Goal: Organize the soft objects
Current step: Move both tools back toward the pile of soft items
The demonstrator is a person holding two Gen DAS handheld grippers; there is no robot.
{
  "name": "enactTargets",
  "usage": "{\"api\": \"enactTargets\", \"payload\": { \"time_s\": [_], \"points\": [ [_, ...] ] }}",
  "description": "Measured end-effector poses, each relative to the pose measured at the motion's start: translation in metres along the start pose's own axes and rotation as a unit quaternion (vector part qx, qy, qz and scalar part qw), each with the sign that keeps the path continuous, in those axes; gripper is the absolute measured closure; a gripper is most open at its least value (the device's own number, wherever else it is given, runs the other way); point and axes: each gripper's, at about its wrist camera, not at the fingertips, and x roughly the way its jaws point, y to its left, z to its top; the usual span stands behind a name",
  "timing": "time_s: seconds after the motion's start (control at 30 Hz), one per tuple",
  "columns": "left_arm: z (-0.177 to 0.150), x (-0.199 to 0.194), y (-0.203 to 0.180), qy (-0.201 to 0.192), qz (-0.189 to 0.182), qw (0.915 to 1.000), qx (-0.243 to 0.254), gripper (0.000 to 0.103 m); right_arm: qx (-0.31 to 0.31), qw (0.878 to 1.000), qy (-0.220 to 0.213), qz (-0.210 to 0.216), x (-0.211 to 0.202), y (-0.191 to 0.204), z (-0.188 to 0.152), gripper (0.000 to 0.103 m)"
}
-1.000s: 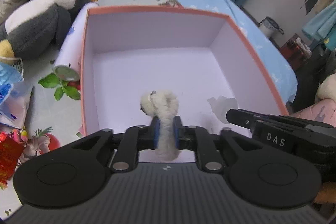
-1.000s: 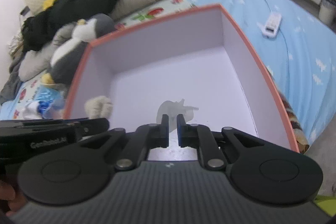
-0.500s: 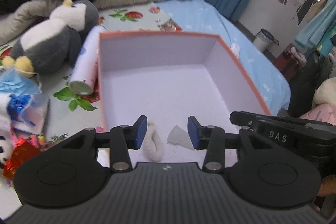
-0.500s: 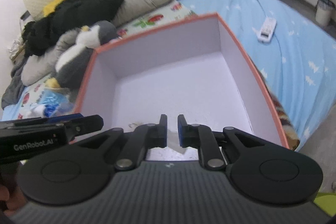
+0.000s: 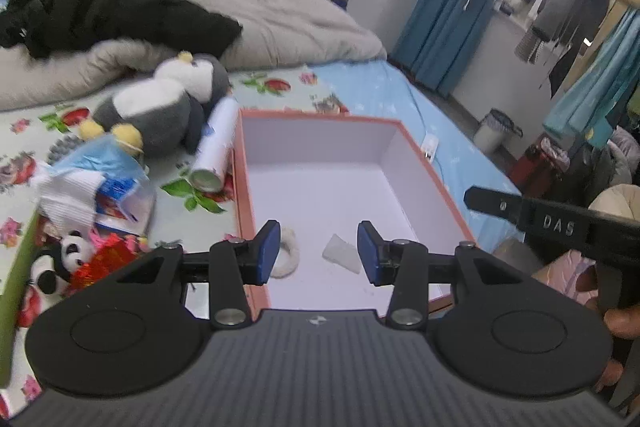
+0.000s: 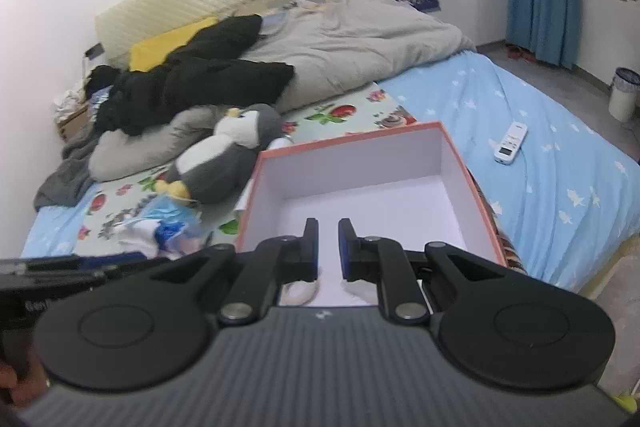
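Note:
An orange-rimmed box (image 5: pixel 242 187) with a white inside sits on the bed. A fluffy cream ring toy (image 5: pixel 286 259) and a small white scrap (image 5: pixel 340 253) lie on its floor near the front wall. My left gripper (image 5: pixel 318 247) hovers above them, open, with nothing between its blue pads. In the right wrist view the box (image 6: pixel 360 143) lies below my right gripper (image 6: pixel 328 239), whose jaws are shut to a narrow slit and hold nothing. The cream toy (image 6: pixel 304 291) shows under its fingers. A grey-and-white penguin plush (image 5: pixel 160 107) lies left of the box.
A white cylinder can (image 5: pixel 214 155) lies against the box's left wall. A blue tissue pack (image 5: pixel 100 179), a small panda toy (image 5: pixel 60 259) and red wrappers sit further left. A black garment (image 6: pixel 192 79) and grey duvet (image 6: pixel 352 43) fill the bedhead. A white remote (image 6: pixel 510 143) lies on the blue sheet.
The left gripper let go of the cream toy, which now lies in the box, and its jaws widened. Both grippers rose and drew back from the box.

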Motion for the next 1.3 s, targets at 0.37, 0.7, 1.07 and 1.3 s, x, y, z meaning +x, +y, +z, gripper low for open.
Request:
{"api": "enactTargets", "payload": {
  "time_s": [0.37, 0.7, 1.07, 1.3],
  "points": [
    [-0.032, -0.099, 0.007, -0.082, 0.033, 0.9961, -0.005, 0.055, -0.035, 0.997, -0.043, 0.058, -0.055, 0.049, -0.024, 0.088],
    [-0.081, -0.161, 0.028, -0.117, 0.089, 0.9885, -0.035, 0.055, -0.068, 0.991, -0.044, 0.11, -0.07, 0.086, -0.052, 0.088],
    [-0.139, -0.182, 0.074, -0.104, 0.141, 0.9798, -0.096, 0.055, -0.096, 0.983, 0.008, 0.156, -0.051, 0.128, -0.095, 0.088],
    [-0.164, -0.169, 0.103, -0.07, 0.156, 0.9764, -0.132, 0.055, -0.107, 0.98, 0.044, 0.162, -0.03, 0.146, -0.119, 0.088]
  ]
}}
